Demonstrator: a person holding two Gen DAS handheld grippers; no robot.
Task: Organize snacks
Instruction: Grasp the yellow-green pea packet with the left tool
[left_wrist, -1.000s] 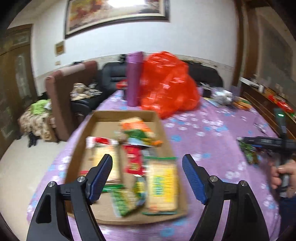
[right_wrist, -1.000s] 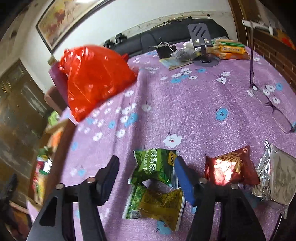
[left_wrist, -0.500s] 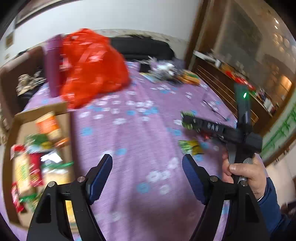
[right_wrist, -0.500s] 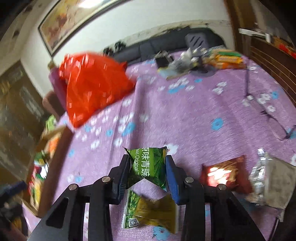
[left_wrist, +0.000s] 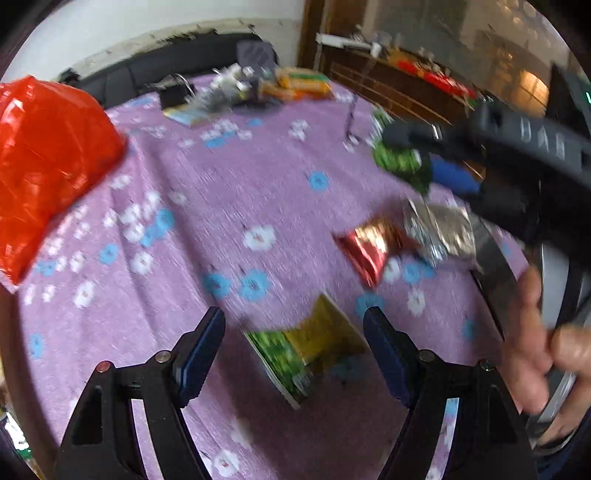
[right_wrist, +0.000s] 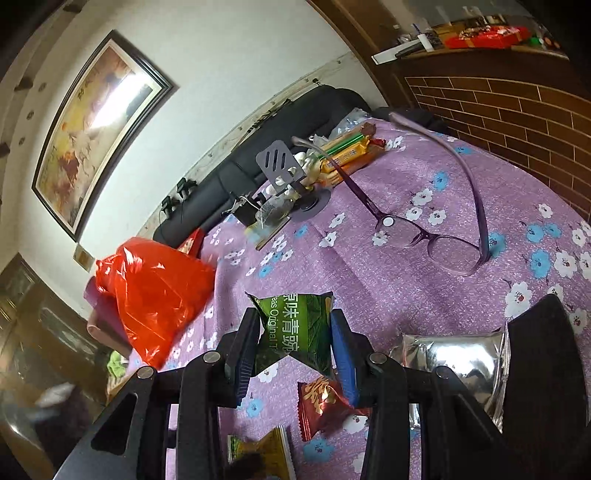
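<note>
My right gripper (right_wrist: 293, 343) is shut on a green pea snack packet (right_wrist: 295, 330) and holds it above the purple flowered tablecloth (right_wrist: 388, 273). The left wrist view shows that same packet (left_wrist: 400, 162) at the upper right, in the right gripper (left_wrist: 424, 162). My left gripper (left_wrist: 295, 343) is open just above a green and yellow snack packet (left_wrist: 310, 350), which lies on the cloth between its fingers and touches neither. A red foil packet (left_wrist: 369, 247) and a silver foil packet (left_wrist: 439, 232) lie a little farther on. These show below the held packet as the red packet (right_wrist: 321, 402) and silver packet (right_wrist: 454, 362).
A red plastic bag (left_wrist: 44, 162) stands at the left. A pair of glasses (right_wrist: 432, 236) lies open on the cloth to the right. At the table's far edge are a phone stand (right_wrist: 284, 166), long snack bars (right_wrist: 347, 151) and clutter. A hand (left_wrist: 546, 354) grips the right gripper's handle.
My right gripper closed on the green pea packet and lifted it, rolling as it rose. My left gripper swung from over the cardboard box to above the green and yellow packet.
</note>
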